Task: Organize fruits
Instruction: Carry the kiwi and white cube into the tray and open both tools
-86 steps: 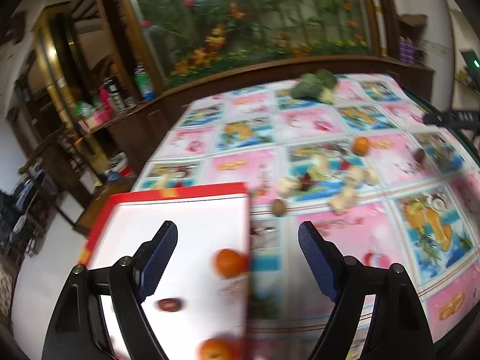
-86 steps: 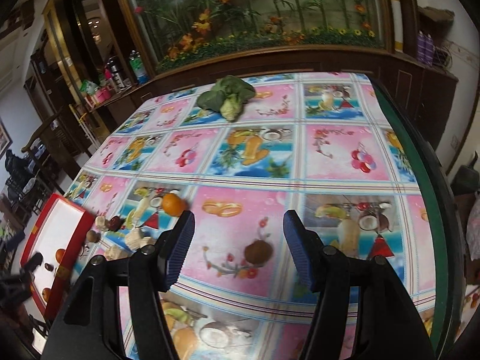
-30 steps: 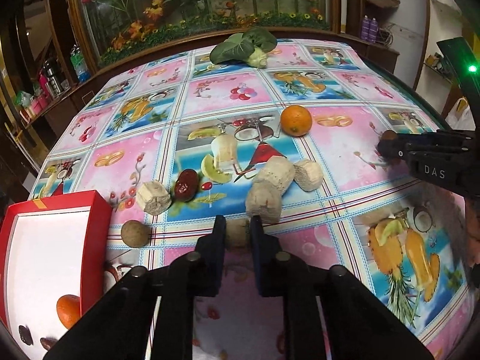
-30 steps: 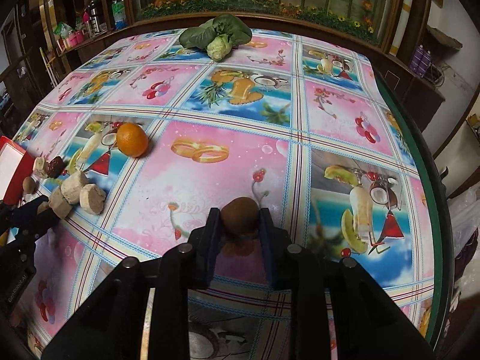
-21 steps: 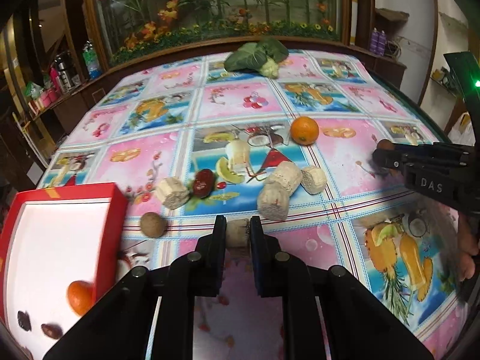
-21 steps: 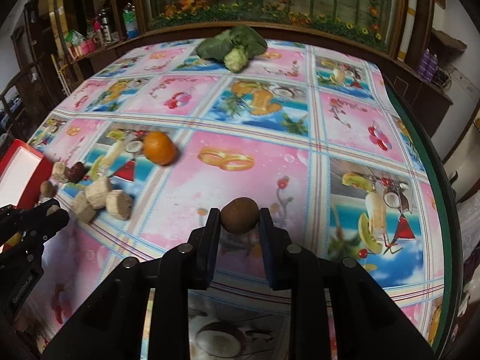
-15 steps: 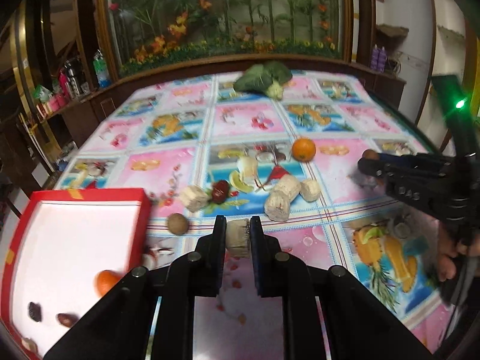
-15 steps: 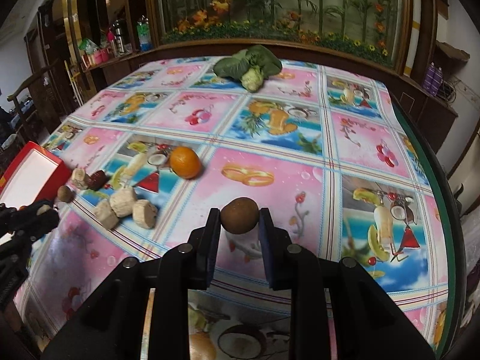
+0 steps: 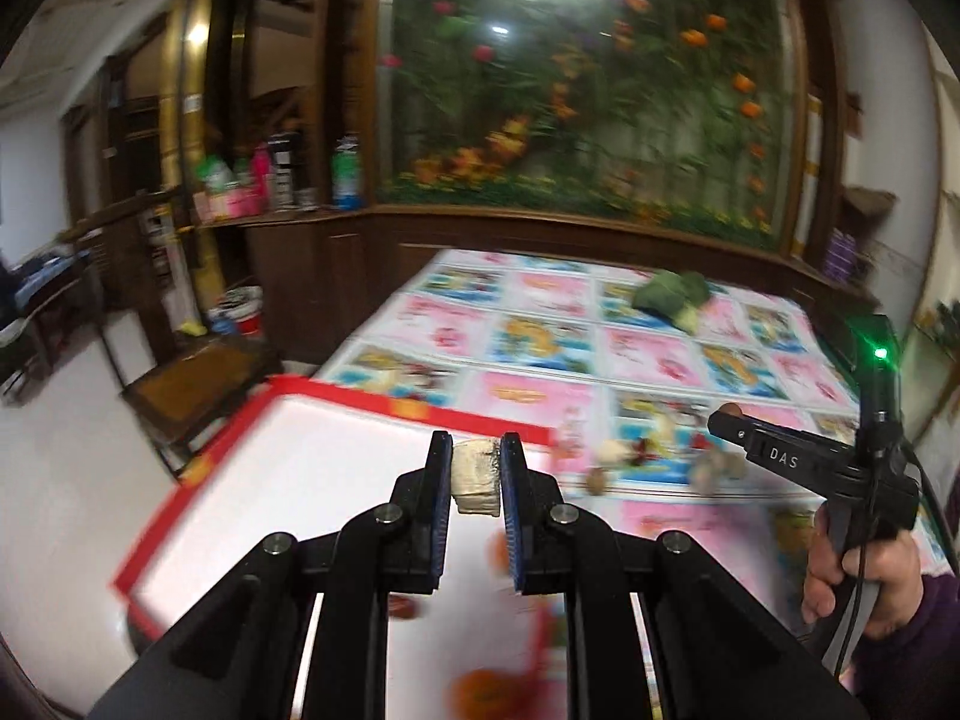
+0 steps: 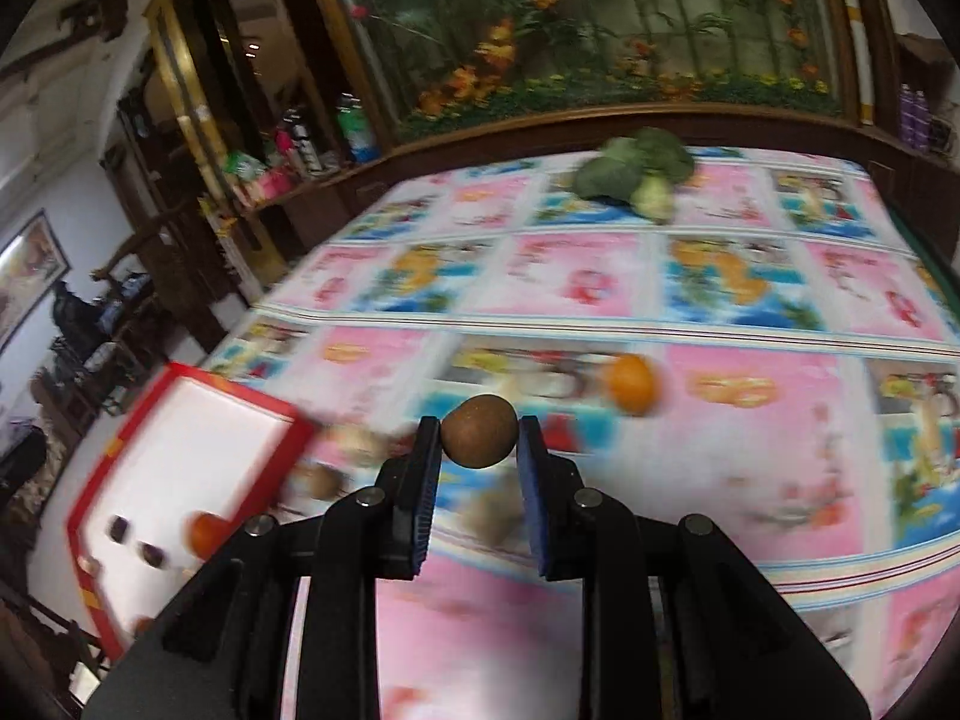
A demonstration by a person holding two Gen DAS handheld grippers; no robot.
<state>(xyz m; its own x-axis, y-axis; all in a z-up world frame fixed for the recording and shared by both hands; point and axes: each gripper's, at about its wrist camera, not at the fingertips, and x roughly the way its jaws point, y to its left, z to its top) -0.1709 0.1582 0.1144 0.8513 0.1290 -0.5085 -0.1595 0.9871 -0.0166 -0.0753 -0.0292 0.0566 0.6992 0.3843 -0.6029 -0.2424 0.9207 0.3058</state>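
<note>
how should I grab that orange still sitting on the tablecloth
Take the orange across its widest middle, coming straight down from above. It is round, so any lower or higher grip could slip, and the cloth around it looks bare enough for both fingers.

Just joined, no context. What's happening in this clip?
A person is sorting fruit off a patterned table into a red-rimmed tray. The left claw grips a pale cut chunk above the tray. The right claw holds a round brown fruit over the table. An orange remains on the table.
</note>
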